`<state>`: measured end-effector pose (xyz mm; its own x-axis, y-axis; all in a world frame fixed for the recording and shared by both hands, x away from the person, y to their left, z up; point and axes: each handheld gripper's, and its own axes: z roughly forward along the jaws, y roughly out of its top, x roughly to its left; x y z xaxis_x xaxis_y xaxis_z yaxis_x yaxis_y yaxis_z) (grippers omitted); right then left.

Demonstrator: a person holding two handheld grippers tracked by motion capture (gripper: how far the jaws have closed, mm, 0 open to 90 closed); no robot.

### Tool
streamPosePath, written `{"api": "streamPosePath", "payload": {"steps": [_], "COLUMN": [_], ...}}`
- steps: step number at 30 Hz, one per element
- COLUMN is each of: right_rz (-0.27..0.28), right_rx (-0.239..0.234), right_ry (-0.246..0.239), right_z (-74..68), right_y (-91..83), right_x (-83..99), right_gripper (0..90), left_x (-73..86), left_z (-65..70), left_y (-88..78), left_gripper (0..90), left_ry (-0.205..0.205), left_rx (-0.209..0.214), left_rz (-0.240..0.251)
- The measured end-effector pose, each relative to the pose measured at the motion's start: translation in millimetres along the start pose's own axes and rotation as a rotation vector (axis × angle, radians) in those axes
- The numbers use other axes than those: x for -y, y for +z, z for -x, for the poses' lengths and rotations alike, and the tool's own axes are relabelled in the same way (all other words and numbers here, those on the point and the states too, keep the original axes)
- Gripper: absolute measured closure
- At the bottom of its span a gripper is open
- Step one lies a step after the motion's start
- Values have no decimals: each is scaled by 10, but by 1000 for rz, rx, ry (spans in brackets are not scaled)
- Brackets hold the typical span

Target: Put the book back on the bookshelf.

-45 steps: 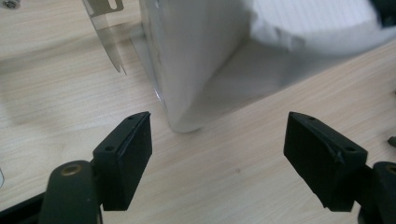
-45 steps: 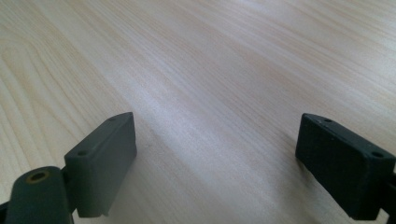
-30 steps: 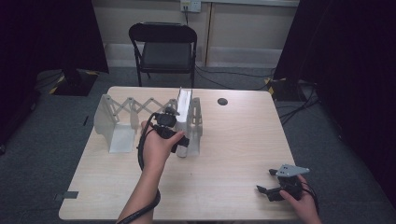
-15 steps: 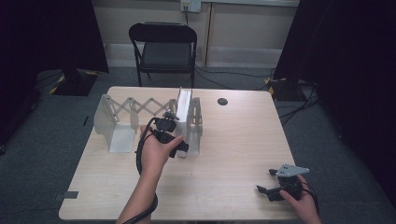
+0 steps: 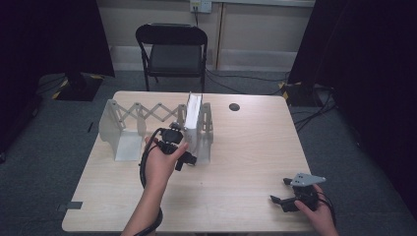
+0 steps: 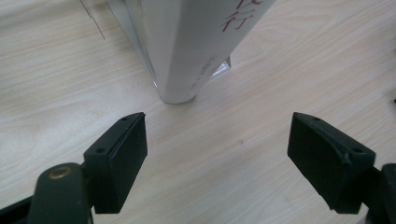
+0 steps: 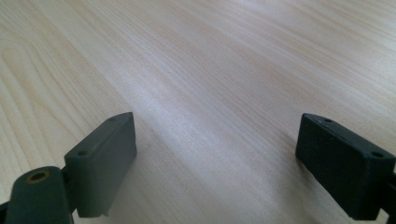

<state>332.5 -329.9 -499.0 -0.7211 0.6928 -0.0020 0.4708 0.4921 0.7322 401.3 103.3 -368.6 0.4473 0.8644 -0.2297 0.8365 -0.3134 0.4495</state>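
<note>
A white book (image 5: 193, 114) is stood upright at the right end of a grey scissor-lattice rack (image 5: 129, 127) on the pale wood-grain table (image 5: 246, 147). The left gripper (image 6: 215, 140) is held just before its smooth rounded spine, jaws spread and just opening, nothing between. The right gripper (image 7: 215, 161) is rested well apart, jaws spread.

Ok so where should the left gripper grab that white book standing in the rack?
Probably the white book by its spine edge, approached from the person's side. It stands upright in the expanding rack, spine facing the left gripper, whose open jaws, just widening, look wide enough to straddle it.
</note>
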Motion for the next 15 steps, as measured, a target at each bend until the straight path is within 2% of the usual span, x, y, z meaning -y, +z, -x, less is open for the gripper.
{"api": "streamPosePath", "payload": {"steps": [3, 15], "right_rz": [0, -1], "right_rx": [0, -1], "right_ry": [0, 0], "right_z": [0, 0], "right_y": [0, -1], "right_x": [0, 0], "right_gripper": [120, 120], "left_x": [25, 150], "left_z": [-16, -111], "left_y": [10, 59], "left_gripper": [199, 197], "left_ry": [2, 4], "left_rx": [15, 17], "left_rz": [1, -3]}}
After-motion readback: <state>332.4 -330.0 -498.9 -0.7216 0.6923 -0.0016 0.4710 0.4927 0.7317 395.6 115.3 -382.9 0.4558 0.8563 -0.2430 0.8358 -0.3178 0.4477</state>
